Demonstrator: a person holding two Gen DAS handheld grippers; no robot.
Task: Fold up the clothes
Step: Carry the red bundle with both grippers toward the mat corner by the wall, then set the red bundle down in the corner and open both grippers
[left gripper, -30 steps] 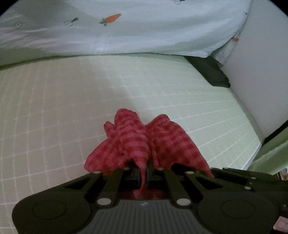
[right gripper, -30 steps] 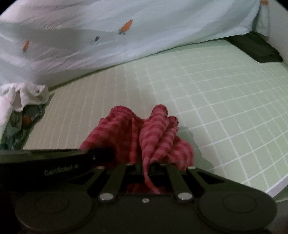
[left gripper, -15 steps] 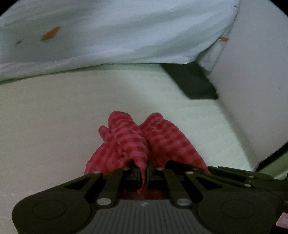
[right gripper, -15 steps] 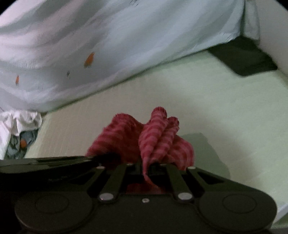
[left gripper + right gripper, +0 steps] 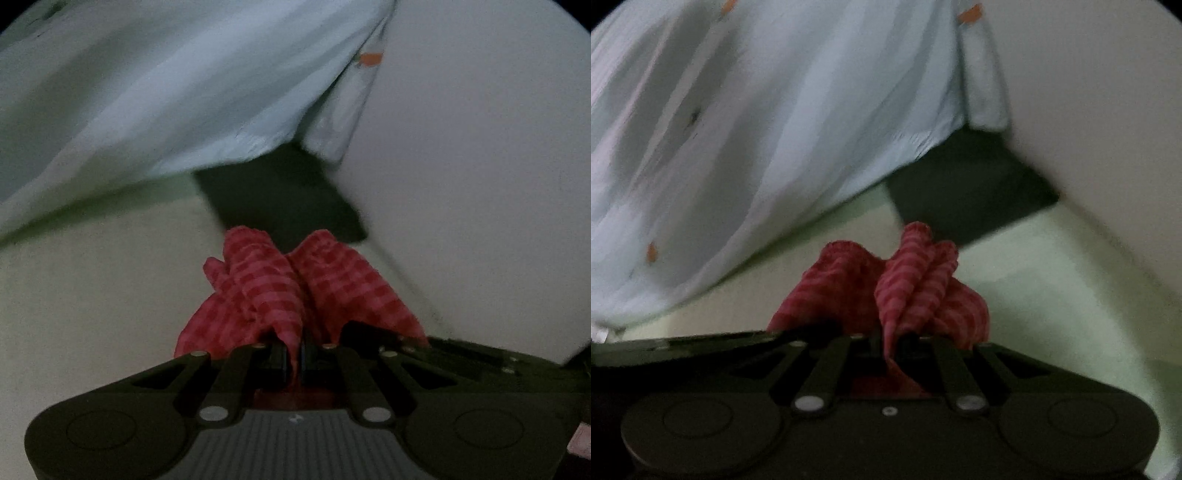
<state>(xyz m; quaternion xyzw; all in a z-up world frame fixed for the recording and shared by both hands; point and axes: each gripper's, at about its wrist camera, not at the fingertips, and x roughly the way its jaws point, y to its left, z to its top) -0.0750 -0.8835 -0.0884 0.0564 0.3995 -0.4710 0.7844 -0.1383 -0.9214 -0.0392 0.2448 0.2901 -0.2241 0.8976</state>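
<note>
A red checked garment (image 5: 295, 291) is bunched up in front of both grippers, held above the pale green bed surface (image 5: 92, 295). My left gripper (image 5: 293, 354) is shut on a fold of it. My right gripper (image 5: 890, 341) is shut on another fold of the same garment (image 5: 916, 288). The two grippers sit side by side, the right one's black body showing at the lower right of the left wrist view (image 5: 461, 354). Both views are blurred by motion.
A light blue quilt with small carrot prints (image 5: 166, 92) lies across the back of the bed, also in the right wrist view (image 5: 757, 129). A dark folded cloth (image 5: 967, 184) lies by the white wall (image 5: 480, 184) at the right.
Both grippers have swung forward and to the right with the red garment, toward the dark cloth and the wall. The quilt now fills more of both views.
</note>
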